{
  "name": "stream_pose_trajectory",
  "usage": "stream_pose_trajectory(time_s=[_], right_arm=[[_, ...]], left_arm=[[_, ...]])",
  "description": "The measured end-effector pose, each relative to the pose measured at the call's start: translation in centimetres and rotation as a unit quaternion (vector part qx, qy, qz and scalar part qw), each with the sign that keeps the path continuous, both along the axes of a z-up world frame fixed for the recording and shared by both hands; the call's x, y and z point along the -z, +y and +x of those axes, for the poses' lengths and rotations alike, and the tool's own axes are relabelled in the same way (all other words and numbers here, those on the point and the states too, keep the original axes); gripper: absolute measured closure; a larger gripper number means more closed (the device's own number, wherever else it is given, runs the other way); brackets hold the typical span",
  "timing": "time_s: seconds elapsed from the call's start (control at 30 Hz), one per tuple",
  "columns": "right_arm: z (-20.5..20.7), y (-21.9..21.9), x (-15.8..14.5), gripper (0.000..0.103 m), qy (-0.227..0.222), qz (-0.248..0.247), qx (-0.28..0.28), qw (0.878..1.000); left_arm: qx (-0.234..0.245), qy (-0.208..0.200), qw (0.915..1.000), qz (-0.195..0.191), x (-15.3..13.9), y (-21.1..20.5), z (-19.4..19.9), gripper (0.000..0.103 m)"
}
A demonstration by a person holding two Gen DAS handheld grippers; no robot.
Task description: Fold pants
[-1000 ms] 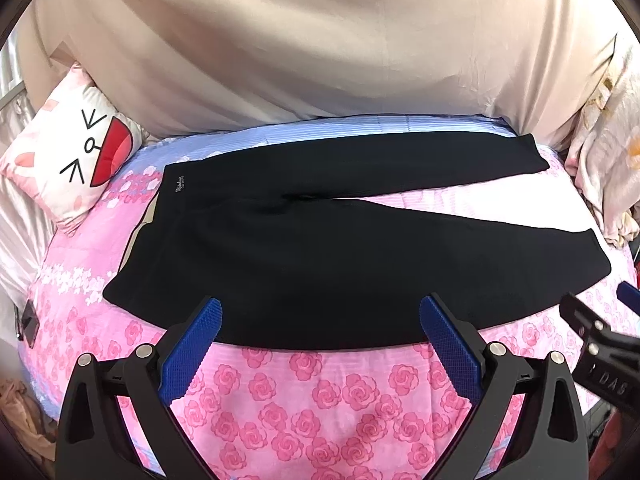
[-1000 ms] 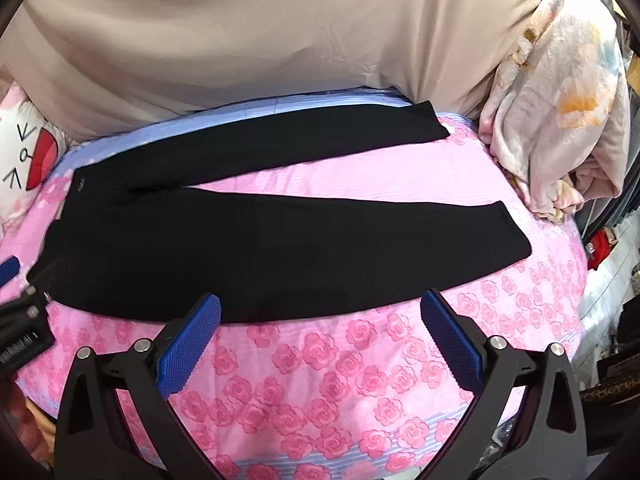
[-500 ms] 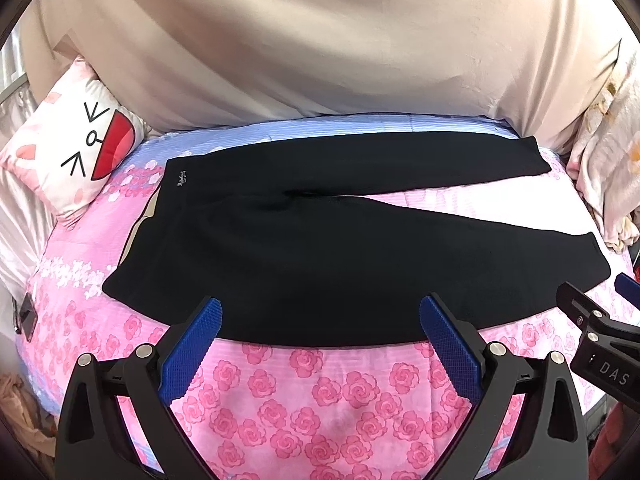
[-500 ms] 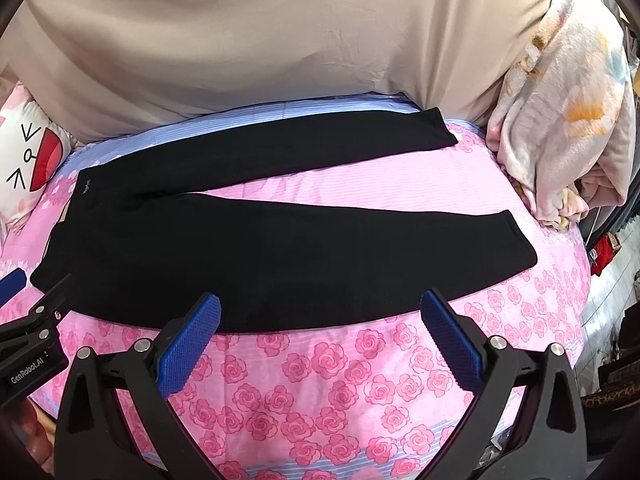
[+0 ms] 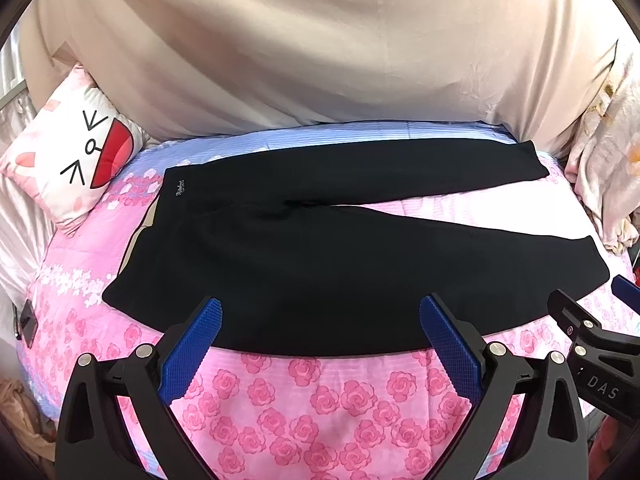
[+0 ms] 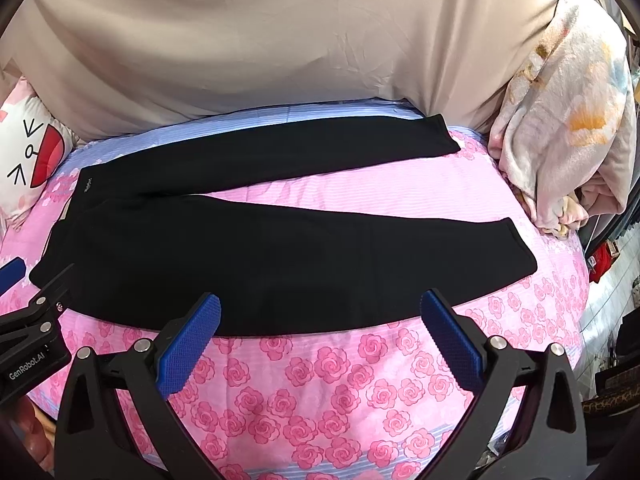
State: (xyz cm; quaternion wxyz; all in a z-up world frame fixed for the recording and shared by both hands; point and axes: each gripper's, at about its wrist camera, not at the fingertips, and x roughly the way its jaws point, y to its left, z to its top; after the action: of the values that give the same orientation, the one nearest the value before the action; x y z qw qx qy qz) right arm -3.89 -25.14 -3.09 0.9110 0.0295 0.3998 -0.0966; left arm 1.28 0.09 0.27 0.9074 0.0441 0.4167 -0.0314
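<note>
Black pants (image 5: 320, 264) flat, legs splayed | both tongs (image 5: 320, 330) (image 6: 320, 328) wide apart — empty

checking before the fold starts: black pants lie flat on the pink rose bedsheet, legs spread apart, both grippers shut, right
Not quite: both grippers are open. The left gripper and right gripper each show jaws spread wide in their own wrist views. The black pants do lie flat on the pink rose bedsheet, legs apart.

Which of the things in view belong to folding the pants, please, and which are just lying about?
For the job:
black pants
left gripper, open
right gripper, open

Lying about:
cat-face pillow
bundled floral blanket
phone at the bed's edge
</note>
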Motion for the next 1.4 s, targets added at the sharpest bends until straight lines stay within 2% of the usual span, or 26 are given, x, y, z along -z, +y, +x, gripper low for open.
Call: stream_pose_trajectory(time_s=[1.4], right_arm=[[0.63, -0.28, 0.28, 0.005, 0.0, 0.004, -0.001, 1.0]], left_arm=[[0.0, 0.009, 1.0, -0.002, 0.3, -0.2, 0.65, 0.005]])
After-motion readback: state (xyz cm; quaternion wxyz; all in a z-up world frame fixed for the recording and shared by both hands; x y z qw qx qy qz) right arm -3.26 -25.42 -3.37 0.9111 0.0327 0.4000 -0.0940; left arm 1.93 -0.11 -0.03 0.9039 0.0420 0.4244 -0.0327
